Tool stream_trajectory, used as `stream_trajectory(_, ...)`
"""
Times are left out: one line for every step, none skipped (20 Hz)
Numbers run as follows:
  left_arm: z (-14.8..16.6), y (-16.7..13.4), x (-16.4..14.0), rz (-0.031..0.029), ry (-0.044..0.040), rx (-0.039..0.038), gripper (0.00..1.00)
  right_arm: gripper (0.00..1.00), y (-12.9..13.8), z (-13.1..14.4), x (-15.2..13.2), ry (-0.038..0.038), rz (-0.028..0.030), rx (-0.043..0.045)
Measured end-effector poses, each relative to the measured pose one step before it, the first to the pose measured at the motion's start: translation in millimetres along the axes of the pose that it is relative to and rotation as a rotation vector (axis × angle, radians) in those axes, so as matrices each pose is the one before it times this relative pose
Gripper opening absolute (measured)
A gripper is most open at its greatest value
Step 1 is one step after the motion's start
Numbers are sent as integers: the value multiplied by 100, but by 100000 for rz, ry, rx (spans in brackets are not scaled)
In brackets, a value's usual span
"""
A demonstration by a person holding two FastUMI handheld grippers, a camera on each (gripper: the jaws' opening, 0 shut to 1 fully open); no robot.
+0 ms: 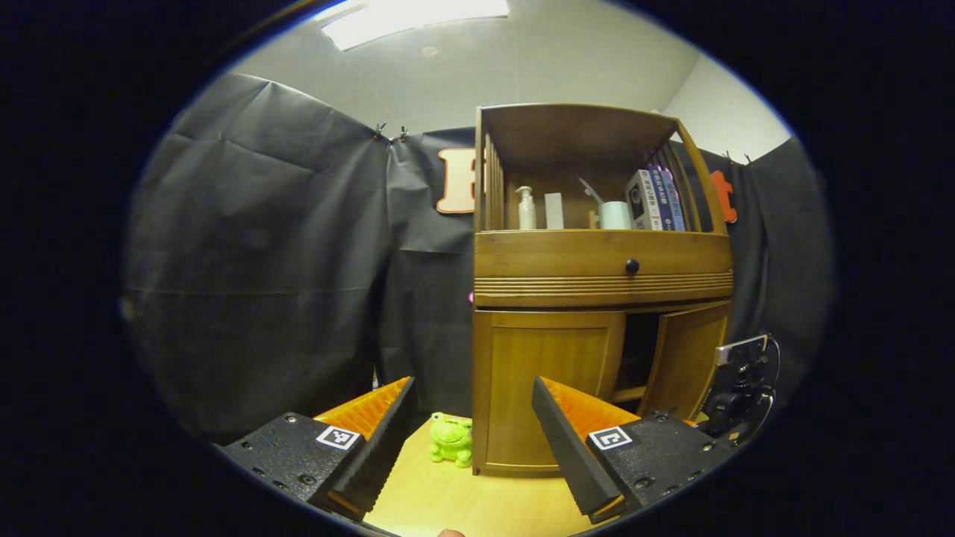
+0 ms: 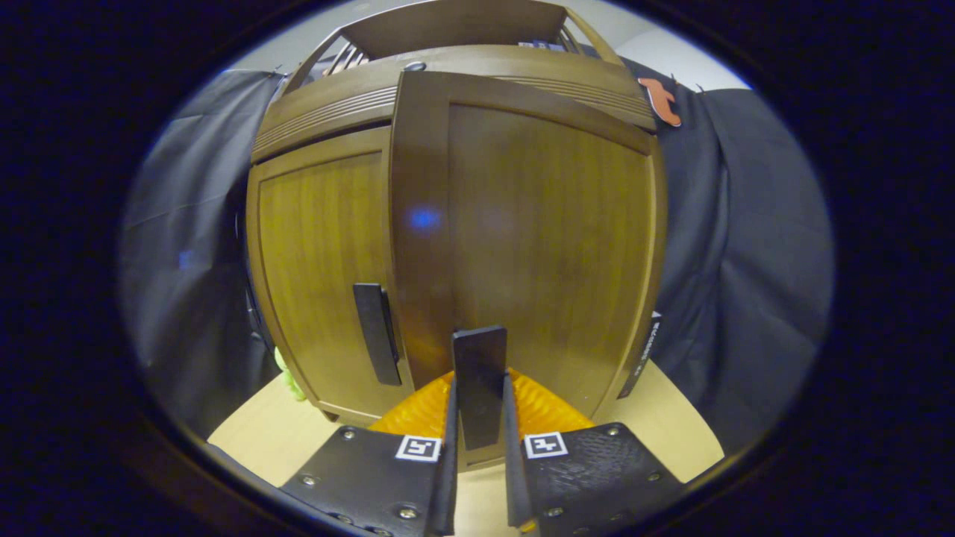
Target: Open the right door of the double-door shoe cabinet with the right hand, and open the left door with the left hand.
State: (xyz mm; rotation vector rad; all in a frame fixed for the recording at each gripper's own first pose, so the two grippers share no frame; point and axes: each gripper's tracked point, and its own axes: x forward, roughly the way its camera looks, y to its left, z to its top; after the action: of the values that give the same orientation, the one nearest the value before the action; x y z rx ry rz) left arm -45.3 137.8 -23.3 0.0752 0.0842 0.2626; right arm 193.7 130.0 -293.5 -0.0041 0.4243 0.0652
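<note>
The left gripper (image 1: 470, 440) was held level, facing forward, with its two fingers spread wide apart and nothing between them. No contact with any object was observed at either finger (image 1: 561, 440).

The right gripper (image 2: 478, 418) was held level and close in, its fingers drawn nearly together and pressing from both sides on the right door handle (image 2: 478, 380), which stood upright between them. In the left gripper view, the right gripper (image 1: 739, 391) appeared at the far right edge, lower than mid-frame; its fingers could not be made out from there.
</note>
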Motion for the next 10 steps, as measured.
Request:
stream_trajectory(-141, -567, -17, -1861, 279, -18, 92, 27, -38, 52, 48, -14, -396, 190)
stream_trajectory(-7, -548, 25, -1730, 241, -84, 92, 27, 3, 28, -38, -132, -525, 276)
stream_trajectory(-59, -508, 18, -1531, 208, -210, 99, 27, -60, 69, 22, 42, -588, 218)
stream_trajectory(-11, -532, -29, -1546, 63, -324, 98, 27, -47, -48, -17, 1, -512, 134)
stream_trajectory(-27, -539, 50, -1469, 86, -283, 97, 26, -42, 13, 44, 99, -356, 211)
stream_trajectory(-59, -558, 65, -1414, 185, -162, 96, 27, 18, -3, -52, 90, -250, 324)
stream_trajectory(-156, -456, -10, -1362, 134, -93, 92, 27, -5, 2, 43, 136, -256, 315)
stream_trajectory(-89, -498, 37, -1274, 305, -59, 99, 26, -12, -50, -23, 102, -217, 277)
stream_trajectory(-218, -525, 17, -1336, 482, -119, 92, 26, -32, 32, 3, 113, -357, 88)
stream_trajectory(-115, -564, 42, -1547, 479, -178, 92, 26, -62, 10, -38, 72, -462, 103)
